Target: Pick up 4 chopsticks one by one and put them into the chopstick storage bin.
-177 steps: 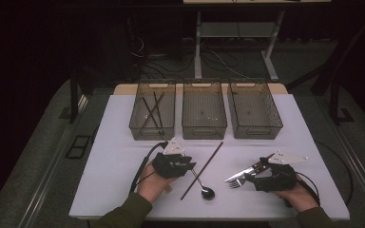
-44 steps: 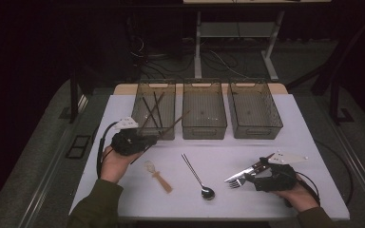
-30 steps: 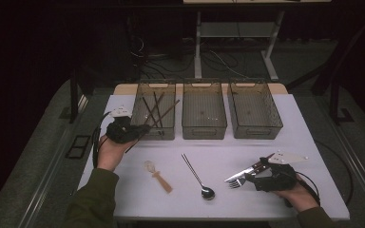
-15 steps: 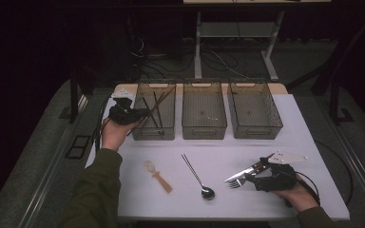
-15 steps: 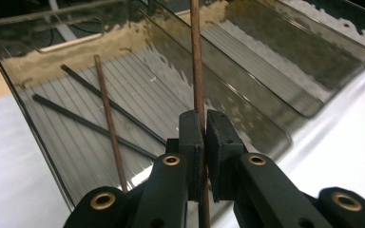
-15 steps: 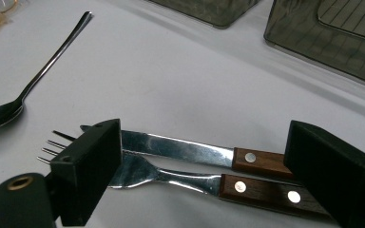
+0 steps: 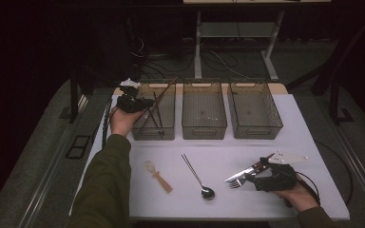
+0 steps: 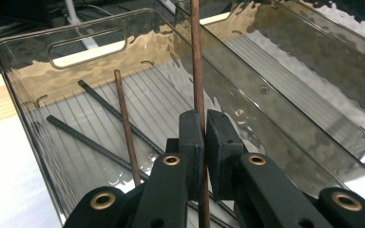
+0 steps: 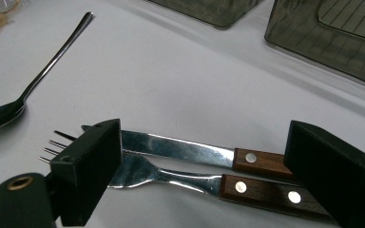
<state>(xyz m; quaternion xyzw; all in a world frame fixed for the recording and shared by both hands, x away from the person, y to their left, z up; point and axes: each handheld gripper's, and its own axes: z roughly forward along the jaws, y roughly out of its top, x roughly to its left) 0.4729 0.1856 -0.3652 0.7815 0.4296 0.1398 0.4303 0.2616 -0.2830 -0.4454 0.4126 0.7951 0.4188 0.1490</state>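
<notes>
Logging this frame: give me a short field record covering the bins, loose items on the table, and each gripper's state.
bins: three clear smoky plastic bins in a row; left bin holds dark chopsticks, middle bin and right bin look empty
left gripper: shut on a brown wooden chopstick, held over the left bin
right gripper: open, jaws either side of a wood-handled steel knife and wood-handled steel fork lying side by side
loose on white table: steel spoon, small wooden spoon
</notes>
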